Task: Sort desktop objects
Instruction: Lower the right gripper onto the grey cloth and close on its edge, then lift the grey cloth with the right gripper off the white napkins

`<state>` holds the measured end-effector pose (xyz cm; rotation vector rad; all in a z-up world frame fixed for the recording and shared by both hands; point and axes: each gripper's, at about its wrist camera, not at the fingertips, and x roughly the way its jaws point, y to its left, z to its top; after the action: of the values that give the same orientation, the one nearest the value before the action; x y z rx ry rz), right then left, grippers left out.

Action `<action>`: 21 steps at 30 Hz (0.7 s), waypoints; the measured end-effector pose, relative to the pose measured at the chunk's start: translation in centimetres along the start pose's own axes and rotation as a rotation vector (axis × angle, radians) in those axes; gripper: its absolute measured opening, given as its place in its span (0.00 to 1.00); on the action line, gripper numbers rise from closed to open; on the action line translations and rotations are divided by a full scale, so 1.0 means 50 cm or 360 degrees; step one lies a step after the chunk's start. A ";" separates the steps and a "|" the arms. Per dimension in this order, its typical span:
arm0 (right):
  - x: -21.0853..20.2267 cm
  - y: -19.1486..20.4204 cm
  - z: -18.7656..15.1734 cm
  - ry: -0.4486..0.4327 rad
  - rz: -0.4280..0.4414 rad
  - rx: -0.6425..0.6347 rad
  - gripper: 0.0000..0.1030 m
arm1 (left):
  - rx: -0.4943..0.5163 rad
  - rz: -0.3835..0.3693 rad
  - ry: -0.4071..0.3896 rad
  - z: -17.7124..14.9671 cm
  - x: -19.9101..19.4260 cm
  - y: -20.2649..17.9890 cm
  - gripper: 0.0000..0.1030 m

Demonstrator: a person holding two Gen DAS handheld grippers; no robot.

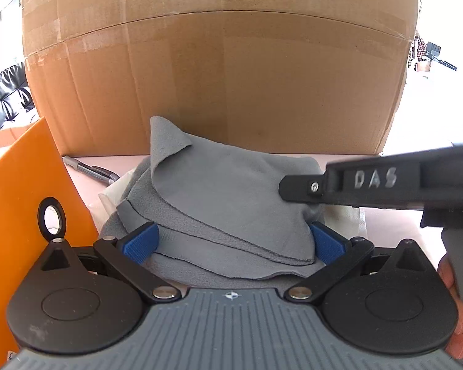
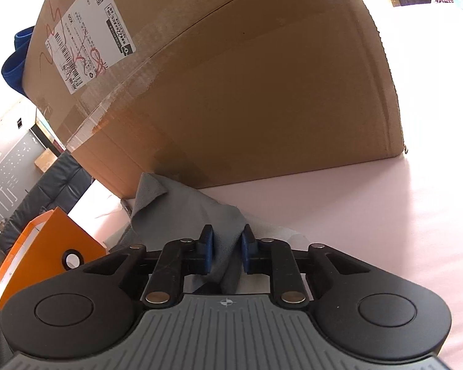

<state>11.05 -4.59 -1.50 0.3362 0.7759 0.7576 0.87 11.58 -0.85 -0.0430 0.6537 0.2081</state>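
Pink desk (image 2: 370, 215), grey cloth (image 1: 219, 191) (folded) in right gripper (image 2: 227, 248) pinch

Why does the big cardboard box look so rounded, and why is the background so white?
Left wrist view: the fisheye lens bows the cardboard box into a barrel; daylight beside it is blown out. Right wrist view: the box leans, and the pink table glares to white far off.

A big cardboard box (image 1: 219, 71) stands at the back of the pale pink surface (image 2: 370, 215), sealed with clear tape, a white shipping label (image 2: 86, 34) scrawled in red stuck on its top. Something blue (image 2: 14, 58) pokes out behind its left corner. Off to the left sits a dark quilted sofa (image 1: 3, 98).
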 end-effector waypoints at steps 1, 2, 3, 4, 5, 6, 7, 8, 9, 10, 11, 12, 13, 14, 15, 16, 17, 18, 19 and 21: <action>-0.001 0.005 -0.003 -0.0006 -0.0011 -0.0033 0.13 | 0.0009 0.0008 -0.0005 0.000 0.002 -0.003 1.00; -0.002 0.009 -0.006 -0.0013 -0.0023 -0.0069 0.13 | 0.0024 0.0017 -0.0011 0.002 0.005 -0.006 1.00; -0.005 0.011 -0.009 -0.0027 -0.0029 -0.0074 0.12 | 0.0036 0.0024 -0.0017 0.002 0.005 -0.010 1.00; -0.009 0.013 -0.013 -0.0041 -0.0034 -0.0072 0.10 | 0.0044 0.0027 -0.0021 0.001 0.004 -0.013 1.00; -0.015 0.014 -0.017 -0.0057 -0.0030 -0.0061 0.10 | 0.0050 0.0028 -0.0025 0.001 0.003 -0.015 1.00; -0.022 0.015 -0.022 -0.0072 -0.0029 -0.0049 0.09 | 0.0056 0.0026 -0.0029 -0.001 0.000 -0.018 1.00; -0.029 0.018 -0.026 -0.0088 -0.0038 -0.0038 0.09 | 0.0063 0.0020 -0.0035 -0.003 -0.004 -0.020 1.00; -0.036 0.021 -0.033 -0.0106 -0.0052 -0.0028 0.09 | 0.0074 0.0013 -0.0042 -0.004 -0.006 -0.022 1.00; -0.045 0.024 -0.040 -0.0126 -0.0067 -0.0018 0.09 | 0.0094 0.0008 -0.0049 -0.006 -0.008 -0.026 1.00; -0.054 0.027 -0.047 -0.0147 -0.0082 -0.0008 0.09 | 0.0118 0.0006 -0.0055 -0.007 -0.010 -0.031 1.00; -0.065 0.028 -0.053 -0.0163 -0.0095 0.0003 0.09 | 0.0154 0.0006 -0.0065 -0.012 -0.017 -0.039 1.00; -0.074 0.028 -0.058 -0.0168 -0.0105 0.0008 0.09 | 0.0199 0.0002 -0.0080 -0.017 -0.026 -0.050 1.00; -0.086 0.025 -0.061 -0.0171 -0.0112 0.0015 0.09 | 0.0236 -0.0011 -0.0099 -0.020 -0.033 -0.057 1.00; -0.097 0.019 -0.064 -0.0179 -0.0124 0.0034 0.09 | 0.0270 -0.0031 -0.0124 -0.024 -0.043 -0.065 1.00; -0.108 0.009 -0.070 -0.0186 -0.0144 0.0073 0.09 | 0.0300 -0.0047 -0.0161 -0.027 -0.057 -0.072 1.00; -0.118 -0.002 -0.076 -0.0192 -0.0165 0.0116 0.09 | 0.0320 -0.0052 -0.0209 -0.030 -0.072 -0.077 1.00; -0.133 -0.013 -0.082 -0.0209 -0.0185 0.0157 0.09 | 0.0331 -0.0062 -0.0272 -0.032 -0.091 -0.079 1.00; -0.149 -0.024 -0.087 -0.0229 -0.0205 0.0197 0.09 | 0.0330 -0.0095 -0.0342 -0.033 -0.111 -0.078 1.00; -0.166 -0.035 -0.093 -0.0249 -0.0225 0.0237 0.09 | 0.0315 -0.0139 -0.0396 -0.031 -0.126 -0.074 1.00; -0.200 -0.052 -0.103 -0.0305 -0.0238 0.0317 0.09 | 0.0231 -0.0250 -0.0457 -0.016 -0.151 -0.058 1.00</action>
<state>3.82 -13.57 -1.33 0.5167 0.6879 0.5002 -4.86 7.33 3.00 0.0738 0.3757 0.0135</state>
